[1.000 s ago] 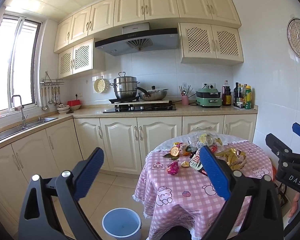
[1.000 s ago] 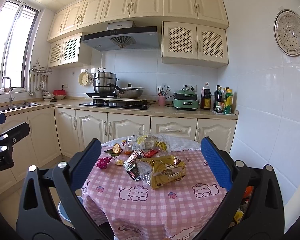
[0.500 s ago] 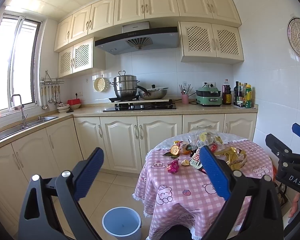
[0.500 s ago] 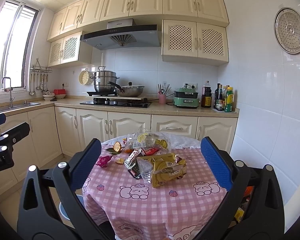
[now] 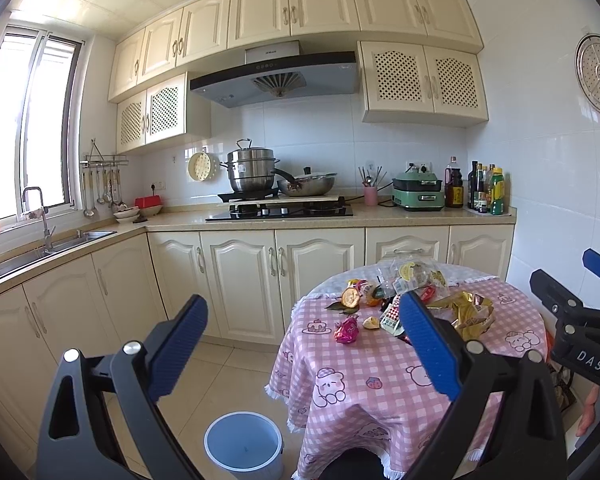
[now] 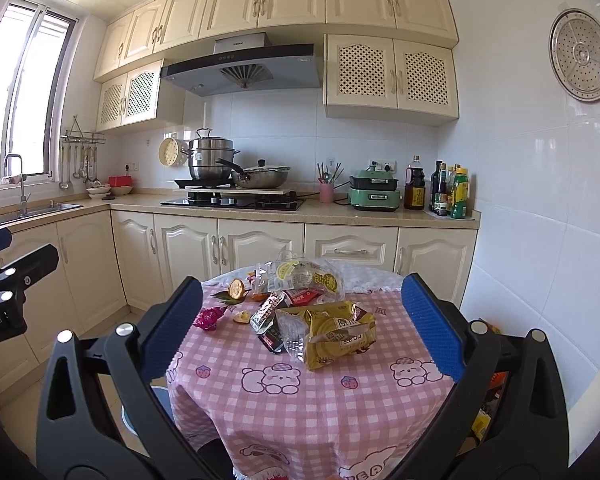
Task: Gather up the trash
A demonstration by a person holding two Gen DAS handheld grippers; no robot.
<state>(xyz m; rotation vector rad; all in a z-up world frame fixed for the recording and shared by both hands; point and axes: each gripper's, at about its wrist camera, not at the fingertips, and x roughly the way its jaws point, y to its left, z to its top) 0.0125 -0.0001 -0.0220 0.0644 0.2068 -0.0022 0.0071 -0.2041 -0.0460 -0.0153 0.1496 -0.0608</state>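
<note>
Both views had crept nearer the table (image 6: 300,400), left gripper (image 5: 300,344) and right gripper (image 6: 300,320) spread empty, before the gold wrapper (image 6: 340,336), light and crinkly, best pinched at an edge.

The trash sits in a loose heap on the far half of the round counter (image 6: 300,400), which wears a pink checked cloth. Landmark: the crumpled gold snack bag (image 6: 340,336), lying flat nearest the camera. Touching its left edge lie a clear torn wrapper (image 6: 292,334) and a striped black-and-white packet (image 6: 267,312). Behind it lies a clear bag with yellow labels (image 6: 308,274). Well left of it are a magenta foil wrapper (image 6: 209,317), a small fruit piece (image 6: 242,316) and an orange peel (image 6: 236,289). The empty pale-blue bin (image 5: 244,446) stands upright on the floor, left of the counter.
</note>
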